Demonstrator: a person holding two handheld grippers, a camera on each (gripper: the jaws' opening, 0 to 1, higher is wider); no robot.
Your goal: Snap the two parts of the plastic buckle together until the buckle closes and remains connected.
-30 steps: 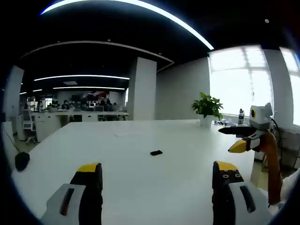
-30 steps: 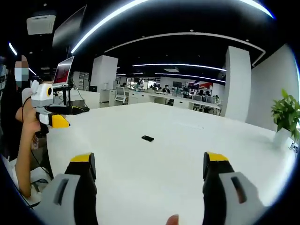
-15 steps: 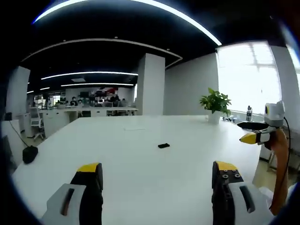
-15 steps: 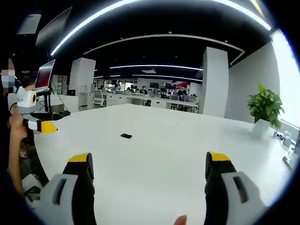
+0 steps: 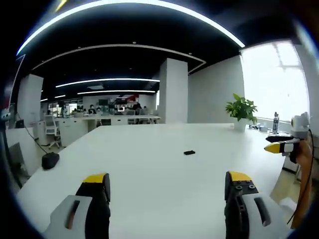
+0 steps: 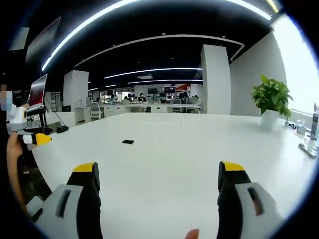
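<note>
- A large white table (image 5: 149, 164) is seen in both views, set in an open office with a white pillar (image 5: 173, 90) behind it.
- The left gripper (image 5: 167, 186) is held above the near edge of the table, its yellow-tipped jaws spread wide apart with nothing between them.
- The right gripper (image 6: 157, 177) is likewise held released, jaws wide apart and empty, above the table.
- A small black object, probably the plastic buckle (image 5: 189, 152), is seen lying flat on the table, well apart from both grippers; it is too small for its two parts to be told apart.
- In the right gripper view the buckle (image 6: 128, 142) lies left of centre, far ahead of the jaws.
- A potted plant (image 6: 270, 102) stands at the far right side of the table.
- A dark rounded object (image 5: 50, 160) rests near the table's left edge in the left gripper view.
</note>
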